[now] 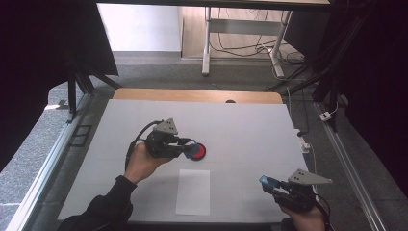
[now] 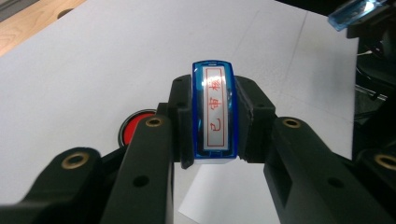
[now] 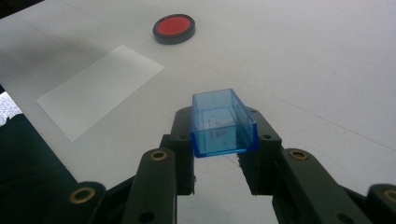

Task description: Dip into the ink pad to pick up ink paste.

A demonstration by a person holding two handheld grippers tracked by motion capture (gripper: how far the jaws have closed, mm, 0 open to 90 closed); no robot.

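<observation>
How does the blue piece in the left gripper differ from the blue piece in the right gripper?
The stamp in the left gripper carries a white face with red characters; the cap in the right gripper is a hollow, open box. The stamp is held near the red ink pad; the cap is held at the table's near right corner. Both are clear blue plastic, clamped between black jaws.

Left gripper (image 1: 185, 147) reaches toward mid-table, right gripper (image 1: 275, 187) sits near; both jaws clamped.

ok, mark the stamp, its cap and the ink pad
stamp (image 2: 213, 114), left gripper view, on its printed face
cap (image 3: 224, 122), right gripper view, on its open hollow
ink pad (image 3: 174, 25), right gripper view, on the red centre
</observation>
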